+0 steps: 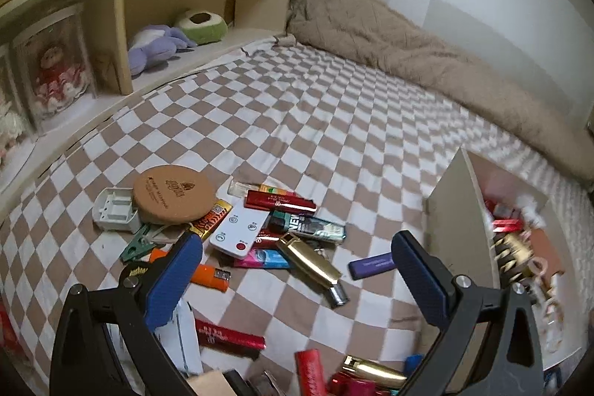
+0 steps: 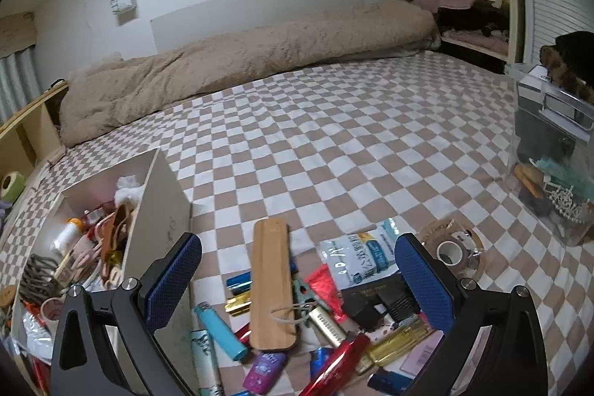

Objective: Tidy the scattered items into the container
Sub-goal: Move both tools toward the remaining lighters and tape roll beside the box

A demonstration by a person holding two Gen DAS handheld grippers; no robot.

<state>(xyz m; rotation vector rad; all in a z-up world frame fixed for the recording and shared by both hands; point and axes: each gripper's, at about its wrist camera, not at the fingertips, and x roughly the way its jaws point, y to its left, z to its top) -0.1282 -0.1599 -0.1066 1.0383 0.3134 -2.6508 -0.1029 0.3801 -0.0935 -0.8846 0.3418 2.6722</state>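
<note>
Between the right gripper fingers — spread, empty — lies the wooden slat, long axis pointing ahead (box front-left); left gripper likewise agape.

Both tools agape, empty

A checkered bed carries scattered small items, a white box and a beige duvet

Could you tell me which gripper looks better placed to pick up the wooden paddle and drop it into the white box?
The right gripper, probably. Its open fingers frame the wooden paddle, and the white box stands just beside it. The left gripper is also open, but hangs over a gold tube, with no paddle in its view.
</note>
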